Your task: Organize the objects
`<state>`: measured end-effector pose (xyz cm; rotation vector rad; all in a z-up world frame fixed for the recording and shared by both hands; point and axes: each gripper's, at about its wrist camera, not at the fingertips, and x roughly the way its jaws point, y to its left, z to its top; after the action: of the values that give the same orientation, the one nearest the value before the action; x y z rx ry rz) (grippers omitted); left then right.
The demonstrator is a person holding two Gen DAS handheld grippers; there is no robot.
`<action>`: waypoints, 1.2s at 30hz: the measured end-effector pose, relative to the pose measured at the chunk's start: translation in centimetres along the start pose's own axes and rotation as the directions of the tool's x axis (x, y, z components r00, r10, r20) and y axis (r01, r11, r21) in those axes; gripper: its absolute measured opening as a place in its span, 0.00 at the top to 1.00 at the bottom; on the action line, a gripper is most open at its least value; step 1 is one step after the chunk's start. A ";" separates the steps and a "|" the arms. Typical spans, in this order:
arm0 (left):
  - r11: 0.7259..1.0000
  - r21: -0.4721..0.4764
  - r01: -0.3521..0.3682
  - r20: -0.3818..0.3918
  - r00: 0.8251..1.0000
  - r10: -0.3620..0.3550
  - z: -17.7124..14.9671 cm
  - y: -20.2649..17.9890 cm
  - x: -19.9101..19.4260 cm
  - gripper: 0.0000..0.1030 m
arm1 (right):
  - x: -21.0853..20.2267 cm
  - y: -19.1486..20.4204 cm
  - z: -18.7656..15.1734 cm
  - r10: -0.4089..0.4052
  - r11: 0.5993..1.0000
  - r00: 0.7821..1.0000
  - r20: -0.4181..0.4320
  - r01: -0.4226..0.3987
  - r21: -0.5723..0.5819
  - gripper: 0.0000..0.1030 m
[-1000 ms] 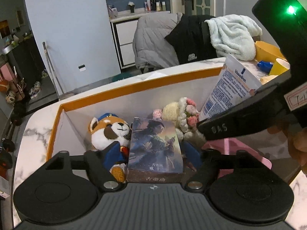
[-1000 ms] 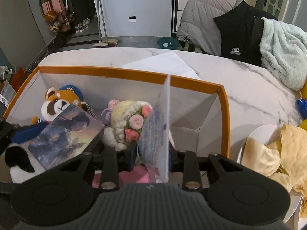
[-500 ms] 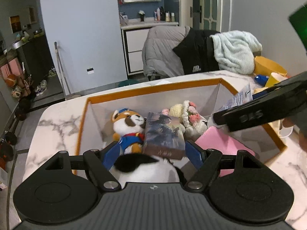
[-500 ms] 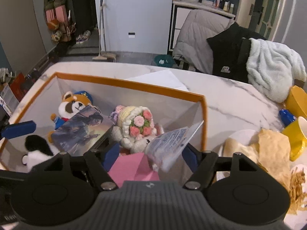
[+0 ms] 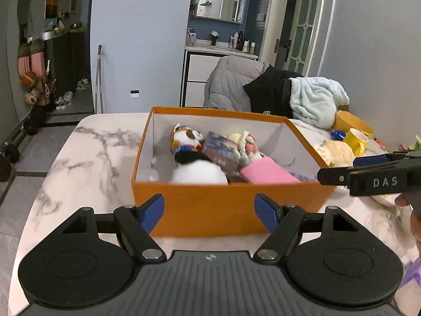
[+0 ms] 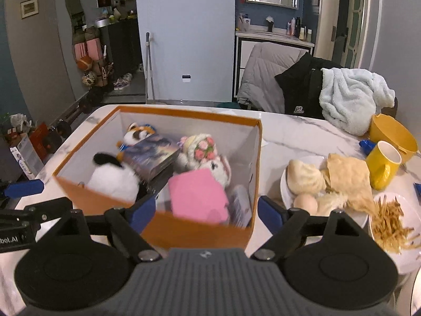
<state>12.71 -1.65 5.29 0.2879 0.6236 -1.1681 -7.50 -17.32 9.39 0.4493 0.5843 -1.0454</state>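
Two grippers hang in front of the orange box (image 5: 226, 205), and both are empty. The left gripper (image 5: 209, 212) has its blue fingers (image 5: 154, 212) spread wide apart with nothing between them. The right gripper (image 6: 206, 210) is spread wide too, and it holds nothing.

The box sits on the white marble table (image 5: 86, 158). Inside it I can see a fox toy (image 6: 136, 133), a black and white plush (image 6: 113, 179), a picture card box (image 6: 152, 155), a doll with pink flowers (image 6: 202, 150), a pink thing (image 6: 197, 197) and a blurry packet (image 6: 240, 205) by the right wall. They all lie close together and touch each other.

The box lies straight ahead of both grippers. Its long side runs left to right in front of the left gripper. The near wall is just past the left fingers. The right gripper looks in over the near right corner, so it seems nearer to the pink thing and the packet.

Off to the right of the box is a white plate with buns and an egg (image 6: 285, 192), a yellow mug (image 6: 382, 164), a yellow bowl (image 6: 392, 134) and a plate of fried strips (image 6: 418, 226). These look like food, not toys.

I think the tidying is almost done, since I see no loose toys on the table. If something more goes in, the right gripper is closer to the things on the right.
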 end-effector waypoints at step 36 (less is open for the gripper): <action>0.977 -0.047 -0.209 0.000 0.978 0.210 -2.2 -1.8 -3.6 0.13 | -1.6 4.1 -7.6 -0.158 0.984 0.986 -0.062 0.162 0.072 0.06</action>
<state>9.43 1.56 5.85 0.3036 0.6005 -0.9501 -6.18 -9.88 4.95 0.5062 0.6394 -1.2149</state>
